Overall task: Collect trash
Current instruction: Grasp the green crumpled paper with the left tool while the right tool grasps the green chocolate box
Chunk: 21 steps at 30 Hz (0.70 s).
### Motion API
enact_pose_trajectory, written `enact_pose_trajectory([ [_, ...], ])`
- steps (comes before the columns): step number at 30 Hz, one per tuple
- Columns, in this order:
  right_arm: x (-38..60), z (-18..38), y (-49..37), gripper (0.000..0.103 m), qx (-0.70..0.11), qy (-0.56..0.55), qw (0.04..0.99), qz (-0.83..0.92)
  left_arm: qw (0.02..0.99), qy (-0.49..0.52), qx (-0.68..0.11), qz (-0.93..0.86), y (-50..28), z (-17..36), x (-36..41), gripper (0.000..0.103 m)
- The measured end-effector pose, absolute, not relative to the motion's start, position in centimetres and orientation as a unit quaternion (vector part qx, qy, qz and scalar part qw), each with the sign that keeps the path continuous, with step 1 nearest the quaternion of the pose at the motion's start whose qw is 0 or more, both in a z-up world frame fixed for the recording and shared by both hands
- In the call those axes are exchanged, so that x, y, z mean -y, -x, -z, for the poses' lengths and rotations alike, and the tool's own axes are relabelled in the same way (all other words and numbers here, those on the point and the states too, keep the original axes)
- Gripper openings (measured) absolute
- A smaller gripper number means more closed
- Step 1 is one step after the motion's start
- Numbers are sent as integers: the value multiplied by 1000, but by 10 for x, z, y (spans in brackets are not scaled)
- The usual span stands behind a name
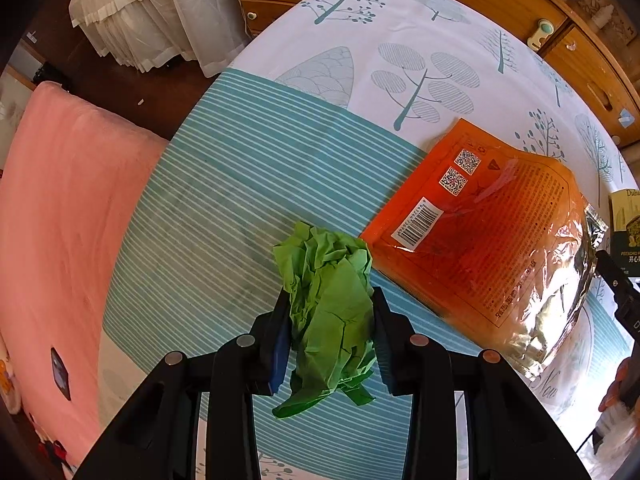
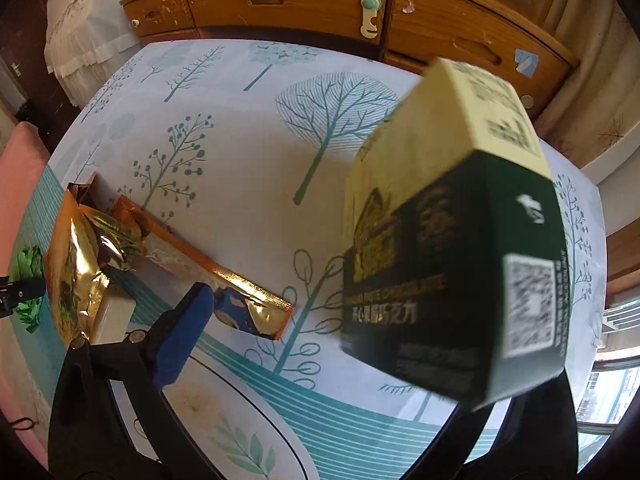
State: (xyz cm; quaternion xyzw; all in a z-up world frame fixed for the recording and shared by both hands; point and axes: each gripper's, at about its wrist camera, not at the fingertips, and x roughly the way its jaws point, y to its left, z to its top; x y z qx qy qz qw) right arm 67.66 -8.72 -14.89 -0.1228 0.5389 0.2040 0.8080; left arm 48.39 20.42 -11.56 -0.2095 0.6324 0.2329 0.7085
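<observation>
My left gripper point(image 1: 332, 300) points down over the table and is shut on a crumpled green paper point(image 1: 332, 292), which bulges above and below the blue pads. Just to its right lies an opened orange snack bag point(image 1: 488, 232) with a foil lining, flat on the tablecloth. In the right wrist view a dark green and cream chocolate box point(image 2: 452, 248) hangs tilted and blurred, close to the camera, hiding the right finger. My right gripper point(image 2: 336, 304) is open: its blue left pad point(image 2: 188, 332) stands well apart from the box. The bag point(image 2: 80, 264) and green paper point(image 2: 28, 264) show at far left.
The tree-printed tablecloth point(image 1: 400, 40) covers the table. A wooden dresser point(image 2: 288, 4) stands behind it, with white curtains point(image 1: 152, 12) to the left. A pink cushion point(image 1: 60, 208) lies beside the table's left edge. A person's hand point(image 1: 616, 392) shows at the right edge.
</observation>
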Motion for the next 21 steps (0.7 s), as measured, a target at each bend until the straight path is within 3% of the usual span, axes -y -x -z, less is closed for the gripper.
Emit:
enact_pose_trajectory([
  [5, 100, 135, -676, 89, -516, 93, 828, -200, 709, 209, -632, -232, -484, 116, -204, 36],
  [9, 113, 129, -680, 68, -511, 59, 835, -196, 710, 207, -632, -233, -483, 115, -204, 36],
  [13, 123, 124, -680, 34, -512, 44, 835, -194, 712, 202, -630, -234, -483, 113, -200, 36],
  [15, 127, 121, -677, 28, -512, 35, 834, -201, 715, 198, -628, -234, -482, 113, -197, 35],
  [21, 143, 111, -650, 28, -514, 15, 832, -209, 724, 207, -620, -219, -463, 103, -179, 34],
])
